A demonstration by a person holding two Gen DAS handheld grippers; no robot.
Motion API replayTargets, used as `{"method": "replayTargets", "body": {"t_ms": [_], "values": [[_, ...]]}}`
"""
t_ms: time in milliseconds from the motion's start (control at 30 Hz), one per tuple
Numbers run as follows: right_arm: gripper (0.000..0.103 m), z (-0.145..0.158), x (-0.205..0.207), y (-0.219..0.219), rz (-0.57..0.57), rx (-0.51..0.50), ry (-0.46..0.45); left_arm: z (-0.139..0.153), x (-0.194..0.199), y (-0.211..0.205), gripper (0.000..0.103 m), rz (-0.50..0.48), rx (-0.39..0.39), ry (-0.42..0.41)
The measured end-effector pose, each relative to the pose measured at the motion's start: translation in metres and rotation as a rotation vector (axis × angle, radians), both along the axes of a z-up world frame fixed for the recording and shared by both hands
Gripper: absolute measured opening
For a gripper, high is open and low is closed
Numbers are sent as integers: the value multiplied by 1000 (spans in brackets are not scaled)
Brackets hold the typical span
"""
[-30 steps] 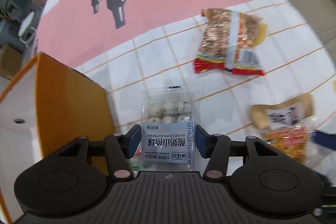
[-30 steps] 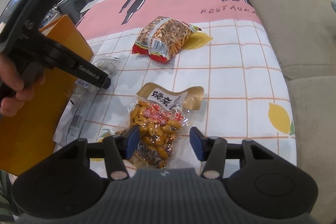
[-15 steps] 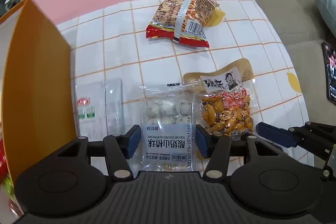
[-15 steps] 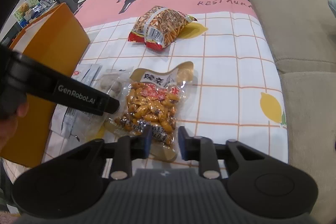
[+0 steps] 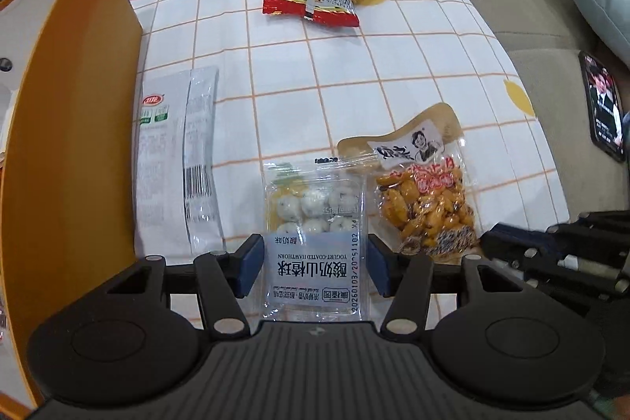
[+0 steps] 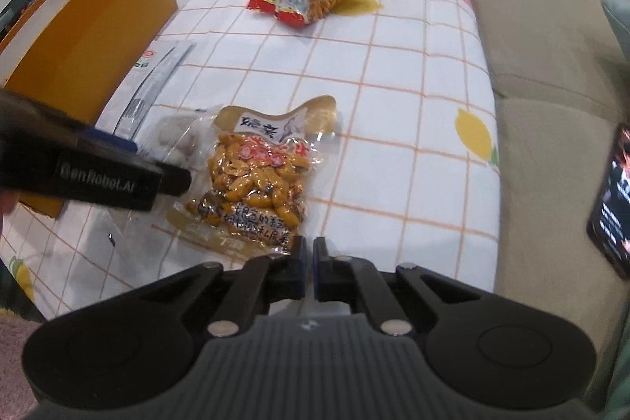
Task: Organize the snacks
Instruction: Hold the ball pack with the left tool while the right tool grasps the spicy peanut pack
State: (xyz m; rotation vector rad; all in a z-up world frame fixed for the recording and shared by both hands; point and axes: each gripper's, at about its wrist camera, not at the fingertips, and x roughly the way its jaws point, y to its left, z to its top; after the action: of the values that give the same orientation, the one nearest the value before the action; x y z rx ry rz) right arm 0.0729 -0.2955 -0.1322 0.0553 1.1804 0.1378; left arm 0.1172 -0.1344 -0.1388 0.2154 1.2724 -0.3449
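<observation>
The hawthorn pack [image 5: 315,243] is being held by the left gripper [image 5: 315,264]. Beside the pack, the bean bag [image 6: 256,184] is being pinched by its edge by the right gripper [image 6: 309,262], whose jaws have just been closing fully; it is at risk of slipping out.

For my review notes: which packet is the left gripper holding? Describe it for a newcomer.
Beside the orange box on the checked tablecloth, the left gripper holds the clear pack of white yogurt-coated hawthorn balls. Its neighbours are a grey sachet and orange nuts.

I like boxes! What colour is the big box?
Orange box, seen best from the left wrist.
</observation>
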Motion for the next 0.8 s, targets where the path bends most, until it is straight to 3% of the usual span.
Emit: {"method": "replayTargets", "body": {"t_ms": [167,267,500,800], "values": [[8,6,-7,-3,-54,-9,-26,-1,-10,4,69,2,50,-59],[31,12,-11,-2,-89,-10,-75,-2,-14,5,71,0,73,-97],[57,17,-10,-2,-153,39,-188,-10,-14,14,78,34,50,-92],[63,8,2,14,-141,56,-241,-16,-13,24,81,90,-3,-119]]}}
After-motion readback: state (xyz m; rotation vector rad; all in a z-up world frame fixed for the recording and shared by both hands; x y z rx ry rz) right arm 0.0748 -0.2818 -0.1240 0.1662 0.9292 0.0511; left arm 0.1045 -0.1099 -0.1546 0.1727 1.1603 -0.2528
